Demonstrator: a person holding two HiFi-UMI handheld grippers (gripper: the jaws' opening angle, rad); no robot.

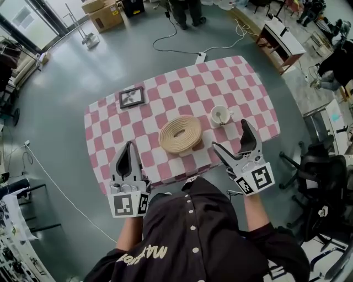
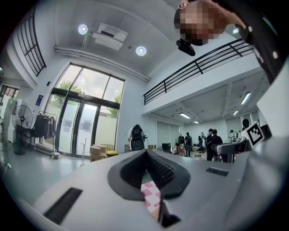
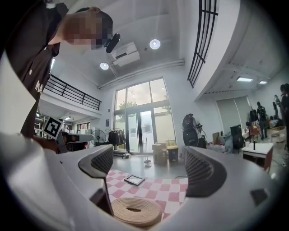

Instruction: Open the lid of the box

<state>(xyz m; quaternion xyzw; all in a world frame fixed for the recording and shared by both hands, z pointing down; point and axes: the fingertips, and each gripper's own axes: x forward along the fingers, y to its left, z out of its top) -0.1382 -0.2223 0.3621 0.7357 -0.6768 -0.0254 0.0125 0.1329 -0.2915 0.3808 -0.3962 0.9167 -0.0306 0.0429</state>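
Well, the round woven box (image 1: 180, 135) sits near the middle of the pink-and-white checked tablecloth (image 1: 242, 82), its coiled lid on, and neither gripper touches it. Reading outward from the box, a white cup (image 1: 220, 115) stands just beside it at two o'clock, and a small dark picture frame (image 1: 132, 97) lies well apart at ten o'clock. The right gripper (image 1: 231, 136) hovers at three o'clock of the box, above the near part of the cloth, its jaws spread wide with nothing between them; its own view looks low across the box toward the frame. The left gripper (image 1: 129, 146) hangs at eight o'clock, over the near left edge of the cloth, jaws pressed together on nothing. Far off at eleven o'clock, cardboard cartons (image 1: 105, 15) stand on the grey floor
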